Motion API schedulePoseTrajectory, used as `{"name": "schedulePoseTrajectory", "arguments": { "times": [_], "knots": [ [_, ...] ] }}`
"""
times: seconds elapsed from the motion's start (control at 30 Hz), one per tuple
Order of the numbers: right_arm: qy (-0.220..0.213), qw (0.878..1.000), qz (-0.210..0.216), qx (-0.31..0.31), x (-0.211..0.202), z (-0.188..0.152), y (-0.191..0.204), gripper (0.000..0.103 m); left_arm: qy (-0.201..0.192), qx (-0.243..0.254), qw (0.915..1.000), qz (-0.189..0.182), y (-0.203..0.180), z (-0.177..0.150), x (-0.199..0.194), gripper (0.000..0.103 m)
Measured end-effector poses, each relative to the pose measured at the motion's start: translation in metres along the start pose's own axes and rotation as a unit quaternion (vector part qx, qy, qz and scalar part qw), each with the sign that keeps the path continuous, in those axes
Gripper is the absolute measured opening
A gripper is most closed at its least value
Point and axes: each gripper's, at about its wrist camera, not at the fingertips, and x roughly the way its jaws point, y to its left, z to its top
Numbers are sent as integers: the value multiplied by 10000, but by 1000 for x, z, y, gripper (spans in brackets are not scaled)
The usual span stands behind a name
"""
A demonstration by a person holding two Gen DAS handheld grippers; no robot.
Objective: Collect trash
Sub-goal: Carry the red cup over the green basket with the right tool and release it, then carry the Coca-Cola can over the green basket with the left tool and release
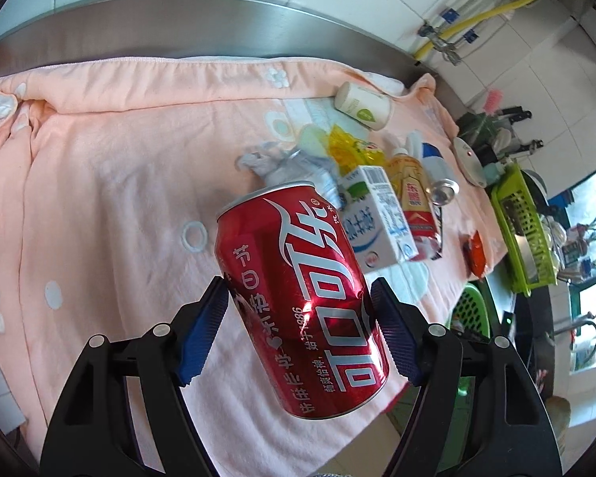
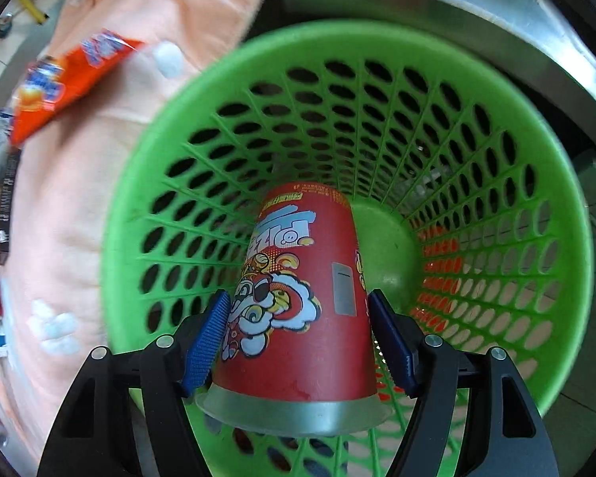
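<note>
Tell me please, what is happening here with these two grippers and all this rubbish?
A person is collecting trash with a handheld gripper in each hand. The right gripper holds a red paper cup upside down over the open green basket, apparently ready to drop it in. The left gripper holds a red cola can above the pink towel. More rubbish remains on the towel, including a milk carton and an orange wrapper.

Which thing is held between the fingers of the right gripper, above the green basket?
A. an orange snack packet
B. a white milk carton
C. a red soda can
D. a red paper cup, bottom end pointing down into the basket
D: the right gripper clamps the red paper cup over the green basket, narrow end downward.
</note>
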Motion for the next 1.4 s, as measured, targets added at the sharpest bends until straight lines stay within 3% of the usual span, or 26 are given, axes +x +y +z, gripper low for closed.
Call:
{"name": "schedulePoseTrajectory", "arguments": {
  "times": [0.27, 0.47, 0.63, 0.9, 1.07, 1.4],
  "knots": [
    [58, 9999, 105, 0, 14, 2, -5, 72, 111, 508, 9979, -374, -51, -18, -2, 72],
    [-288, 9989, 302, -219, -28, -2, -19, 72, 414, 1172, 9888, -828, -119, -28, 24, 72],
    [-681, 9961, 358, -431, -78, -19, -33, 73, 781, 1805, 9729, -1217, -190, -42, 57, 72],
    [-1435, 9877, 338, -519, -153, -51, -60, 75, 1471, 2657, 9379, -1678, -295, -89, 122, 72],
    [-1686, 9840, 400, -409, -177, -72, -75, 75, 1836, 2926, 9231, -1693, -341, -119, 168, 72],
    [-1800, 9823, 418, -289, -185, -95, -100, 76, 2350, 3224, 9088, -1221, -382, -166, 253, 72]
  ]
}}
